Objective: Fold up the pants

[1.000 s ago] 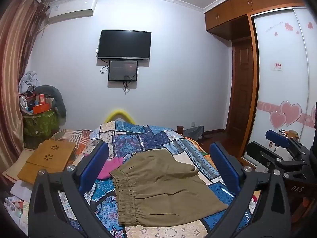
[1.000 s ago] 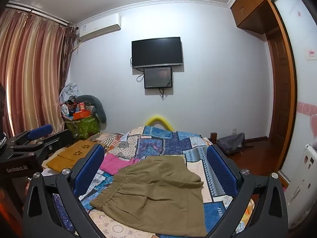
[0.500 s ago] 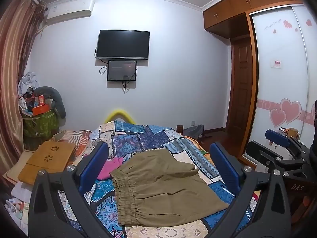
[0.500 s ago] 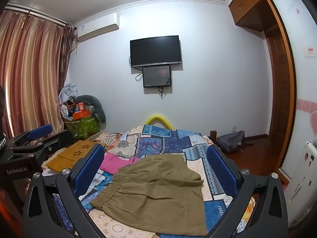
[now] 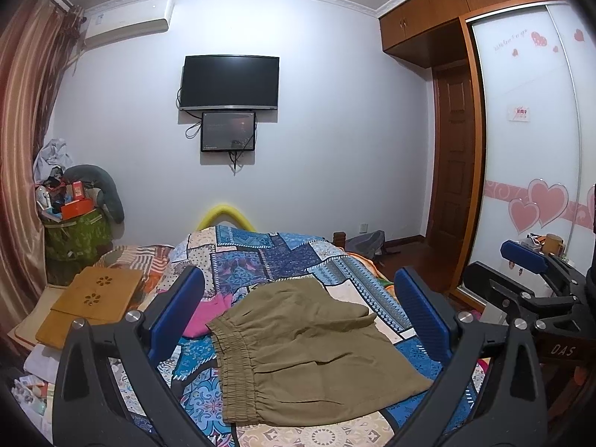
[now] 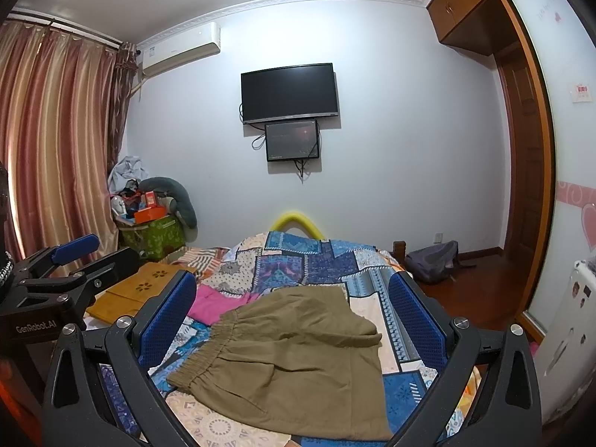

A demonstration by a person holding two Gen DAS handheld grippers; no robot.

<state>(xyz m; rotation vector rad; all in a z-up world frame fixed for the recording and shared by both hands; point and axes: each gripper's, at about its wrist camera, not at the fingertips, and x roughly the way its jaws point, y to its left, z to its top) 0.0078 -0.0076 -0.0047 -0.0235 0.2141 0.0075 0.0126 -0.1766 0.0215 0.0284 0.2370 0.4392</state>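
Two hand-held grippers hover above the bed, both with blue-padded jaws spread wide and grasping nothing. Framed by the left hand-held gripper (image 5: 298,320) lie the olive-khaki cotton pants with an elastic gathered waistband (image 5: 309,350) — folded, flat on the blue patchwork-print quilt (image 5: 260,257) covering the bed. In that view the waistband runs along the 9 o'clock edge of the garment, with the leg ends reaching toward 4 o'clock. From the right hand-held gripper (image 6: 292,320) the same pants (image 6: 294,361) sit between the pads, apart from both, waistband toward 8 o'clock.

A bright pink cloth (image 5: 208,316) pokes out from the waistband corner at 10 o'clock (touching or tucked under — I cannot tell which). Further toward 9 o'clock rests a tan wooden board with flower-shaped cutouts (image 5: 93,305). On the far wall at 12 o'clock hangs a black flat-screen television (image 6: 289,91), a smaller dark screen (image 6: 292,140) just beneath it.
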